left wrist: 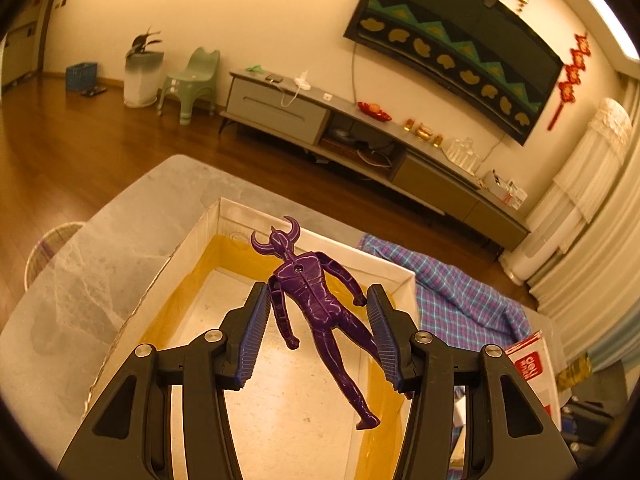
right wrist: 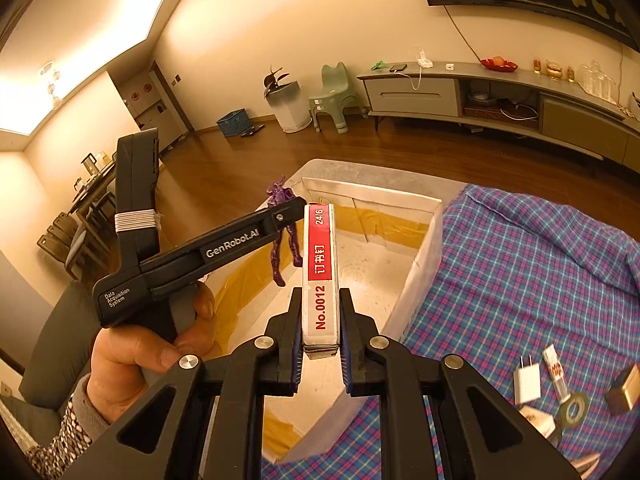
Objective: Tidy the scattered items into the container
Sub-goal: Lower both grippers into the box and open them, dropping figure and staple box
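Observation:
A purple horned toy figure [left wrist: 316, 296] hangs above the open white box [left wrist: 200, 248], whose floor is edged with yellow tape. My left gripper [left wrist: 318, 288] is shut on the figure, its ribbed pads pressing on the arms and one leg. In the right wrist view my right gripper [right wrist: 321, 292] is shut on a slim red and white staples box [right wrist: 320, 264], held over the near part of the white box [right wrist: 420, 264]. There a hand [right wrist: 132, 344] holds the left gripper [right wrist: 296, 208], and the figure [right wrist: 294, 246] dangles below its finger.
The white box rests on a grey marbled table [left wrist: 80, 280], next to a blue plaid cloth [right wrist: 520, 272]. On the cloth lie a white charger plug [right wrist: 526, 384], a tape roll [right wrist: 572, 410], a small tube [right wrist: 554, 368] and a dark block [right wrist: 624, 392].

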{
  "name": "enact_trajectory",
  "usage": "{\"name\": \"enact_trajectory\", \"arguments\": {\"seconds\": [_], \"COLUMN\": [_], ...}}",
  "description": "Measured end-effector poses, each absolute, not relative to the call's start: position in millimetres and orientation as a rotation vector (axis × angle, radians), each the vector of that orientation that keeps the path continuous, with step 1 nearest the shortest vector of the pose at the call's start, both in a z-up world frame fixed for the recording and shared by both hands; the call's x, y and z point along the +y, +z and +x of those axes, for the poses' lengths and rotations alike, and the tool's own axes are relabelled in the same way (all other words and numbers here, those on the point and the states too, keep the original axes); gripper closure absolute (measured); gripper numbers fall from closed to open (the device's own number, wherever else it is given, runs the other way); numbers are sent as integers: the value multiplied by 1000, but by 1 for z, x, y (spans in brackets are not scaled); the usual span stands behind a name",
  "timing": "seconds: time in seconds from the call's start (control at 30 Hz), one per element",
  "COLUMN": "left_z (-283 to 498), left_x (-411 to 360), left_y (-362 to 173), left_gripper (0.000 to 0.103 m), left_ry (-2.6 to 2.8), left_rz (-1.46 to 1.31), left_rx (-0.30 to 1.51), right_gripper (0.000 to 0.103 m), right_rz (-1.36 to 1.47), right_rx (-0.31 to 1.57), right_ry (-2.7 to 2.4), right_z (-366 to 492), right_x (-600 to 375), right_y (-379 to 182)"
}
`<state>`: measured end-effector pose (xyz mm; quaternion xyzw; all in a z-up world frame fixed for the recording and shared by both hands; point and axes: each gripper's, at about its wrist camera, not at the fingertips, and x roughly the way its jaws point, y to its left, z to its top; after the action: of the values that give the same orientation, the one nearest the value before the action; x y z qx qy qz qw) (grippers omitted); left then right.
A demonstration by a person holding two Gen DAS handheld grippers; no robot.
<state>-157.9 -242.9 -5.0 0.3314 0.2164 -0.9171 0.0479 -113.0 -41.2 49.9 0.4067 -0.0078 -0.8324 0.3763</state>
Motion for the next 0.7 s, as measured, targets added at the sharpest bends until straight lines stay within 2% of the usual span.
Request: {"name": "enact_trajectory", "arguments": {"seconds": [0.53, 0.7], "left_z": [-199, -205], "left_x": [-274, -280], "left_y": [-47, -59], "left_gripper": [51, 51], "left_ry": [-2571, -2516], "left_rz": [1172, 1204], "left_rx": [916, 945], "right_gripper": [87, 87], "right_rz": [1118, 1165], "right_rx": [177, 223], "right_ry": [-2134, -2135], "right_z": [-169, -186], "right_x": [-91, -106], "right_y": [26, 12]}}
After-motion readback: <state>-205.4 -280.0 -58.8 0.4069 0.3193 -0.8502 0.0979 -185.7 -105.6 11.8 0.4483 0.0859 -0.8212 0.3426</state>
